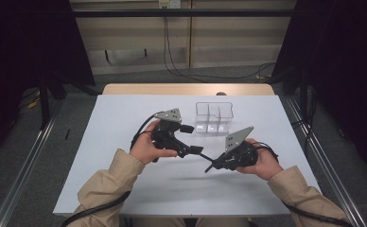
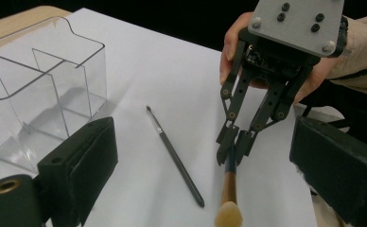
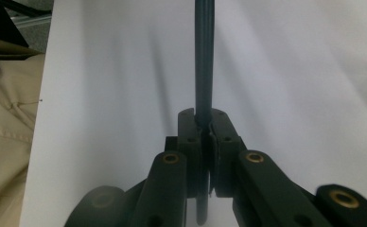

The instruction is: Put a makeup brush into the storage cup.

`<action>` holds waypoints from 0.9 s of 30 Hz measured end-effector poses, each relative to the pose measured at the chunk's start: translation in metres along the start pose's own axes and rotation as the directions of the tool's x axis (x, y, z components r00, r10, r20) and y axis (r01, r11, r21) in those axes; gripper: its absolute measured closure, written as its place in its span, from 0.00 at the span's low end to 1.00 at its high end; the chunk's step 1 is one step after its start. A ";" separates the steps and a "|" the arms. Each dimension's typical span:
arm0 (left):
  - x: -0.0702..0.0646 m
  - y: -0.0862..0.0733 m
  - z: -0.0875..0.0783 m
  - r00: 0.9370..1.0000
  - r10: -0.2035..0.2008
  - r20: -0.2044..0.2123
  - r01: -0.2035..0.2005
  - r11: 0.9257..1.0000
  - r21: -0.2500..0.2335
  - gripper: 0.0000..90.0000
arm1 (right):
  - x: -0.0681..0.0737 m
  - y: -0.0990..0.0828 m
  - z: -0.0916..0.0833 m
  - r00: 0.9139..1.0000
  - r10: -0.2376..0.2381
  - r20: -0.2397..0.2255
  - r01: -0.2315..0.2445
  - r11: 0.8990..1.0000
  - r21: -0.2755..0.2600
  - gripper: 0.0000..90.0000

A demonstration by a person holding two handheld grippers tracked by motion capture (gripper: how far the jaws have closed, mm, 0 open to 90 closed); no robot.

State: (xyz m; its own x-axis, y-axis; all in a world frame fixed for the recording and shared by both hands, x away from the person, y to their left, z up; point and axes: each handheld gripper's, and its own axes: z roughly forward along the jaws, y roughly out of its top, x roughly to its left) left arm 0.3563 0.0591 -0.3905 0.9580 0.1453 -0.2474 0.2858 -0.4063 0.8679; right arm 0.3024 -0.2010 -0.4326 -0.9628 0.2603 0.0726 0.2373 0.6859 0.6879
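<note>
At the near centre of the white table top (image 1: 125, 142), the right gripper (image 2: 234, 150) has its jaws pressed together on the dark handle of a makeup brush with a tan, rounded bristle head (image 2: 229, 198). The right gripper view shows the black handle running straight out between the closed pads and away over the table. The left gripper (image 1: 192, 139) stands with its jaws spread and nothing between them; in the left gripper view its two black pads frame the scene at either side.

A second item, a thin black pencil-like brush with a small pointed tip (image 2: 174, 155), lies flat on the table, between the left gripper's pads and apart from both. Its long axis runs diagonally in the left gripper view, tip toward the clear plastic compartmented organiser (image 2: 44, 90), butt end toward the camera.

The held brush hangs above the table, its long axis in line with the right gripper, bristle head toward the left gripper.

Assessment: both brushes appear light and rigid along the handle. The bristle head is soft and would deform; any grip belongs on the handle. The thin brush is smooth, narrow and likely to roll or slip; a hold near its middle would be steadiest.
</note>
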 end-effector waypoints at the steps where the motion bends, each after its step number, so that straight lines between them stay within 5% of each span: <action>1: 0.000 -0.001 0.000 1.000 0.000 -0.003 0.000 1.000 -0.011 0.09 | 0.000 0.000 0.000 1.000 0.002 -0.001 -0.002 1.000 -0.002 0.95; 12: -0.001 -0.012 0.001 0.999 -0.035 -0.003 0.034 0.992 -0.118 0.10 | 0.001 -0.002 -0.002 0.999 0.039 0.010 -0.037 0.993 -0.110 0.95; 27: -0.002 -0.019 0.006 0.999 -0.048 -0.001 0.048 0.986 -0.162 0.12 | 0.001 0.007 -0.004 0.995 0.093 0.038 -0.080 0.964 -0.254 0.95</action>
State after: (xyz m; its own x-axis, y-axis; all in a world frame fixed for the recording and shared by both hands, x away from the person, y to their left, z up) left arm 0.3491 0.0610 -0.4095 0.9430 0.1655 -0.2887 0.3231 -0.2478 0.9134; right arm 0.3021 -0.1990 -0.4249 -0.9310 0.3484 0.1089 0.2732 0.4673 0.8408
